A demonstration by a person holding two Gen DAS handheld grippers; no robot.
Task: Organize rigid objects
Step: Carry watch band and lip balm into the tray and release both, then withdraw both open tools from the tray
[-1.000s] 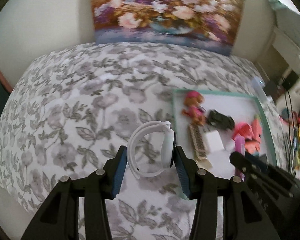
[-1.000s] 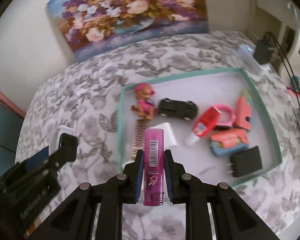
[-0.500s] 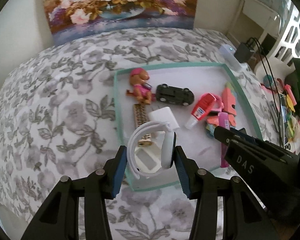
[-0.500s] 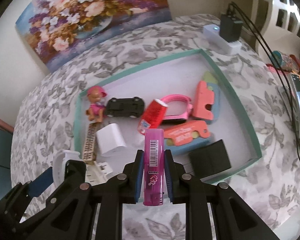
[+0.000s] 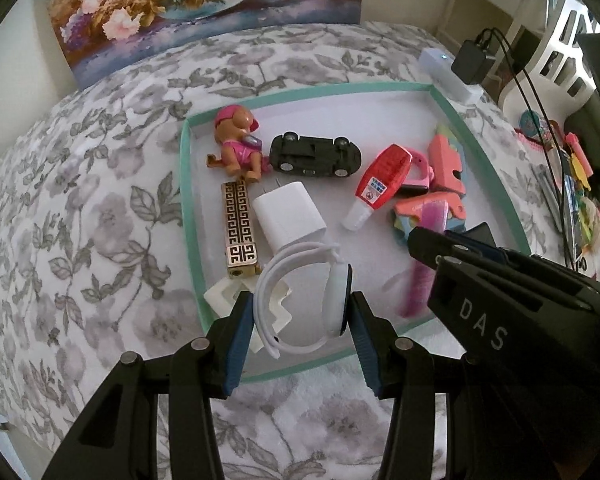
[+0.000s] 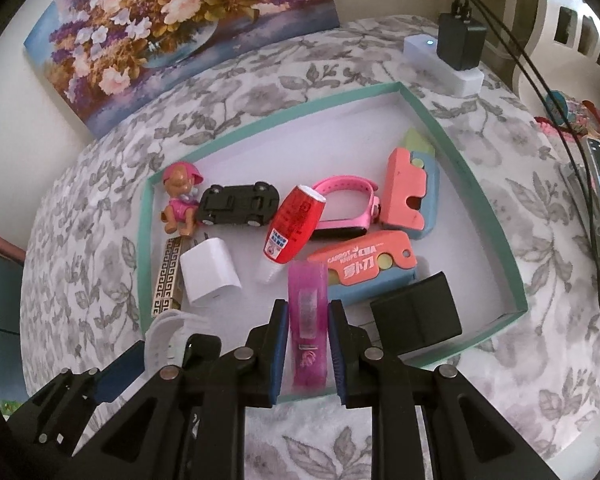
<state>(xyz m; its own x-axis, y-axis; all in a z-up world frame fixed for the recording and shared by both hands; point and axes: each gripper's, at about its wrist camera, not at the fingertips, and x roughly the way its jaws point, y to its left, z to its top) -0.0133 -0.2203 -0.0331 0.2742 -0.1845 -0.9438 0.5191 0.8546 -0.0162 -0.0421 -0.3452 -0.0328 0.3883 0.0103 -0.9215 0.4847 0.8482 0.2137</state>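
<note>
Smooth white plastic, looped band and oval face, makes up the white watch (image 5: 306,300) clamped between the blue ribbed pads of the left gripper (image 5: 300,334), which hangs over the near left corner of the teal-rimmed tray (image 5: 186,184). Beside it the right gripper (image 6: 308,332) is closed tight on a translucent pink lighter (image 6: 308,320), a slim rounded stick above the tray's near edge. Beneath the watch lies a pale notched plastic piece (image 5: 224,296). Farther in sit a blocky white charger (image 5: 288,212), a gold bar with a black key pattern (image 5: 240,228), a glossy black toy car (image 5: 316,154) lying wheels-up, a toy pup in pink (image 5: 238,142), a red bottle with a white cap (image 6: 294,224), a pink watch (image 6: 344,208), coral-and-blue knife cases (image 6: 364,268) and a matte black adapter (image 6: 416,316). The tray rests on a soft grey floral cloth (image 5: 92,200); a flower painting (image 6: 172,20) leans behind.
</note>
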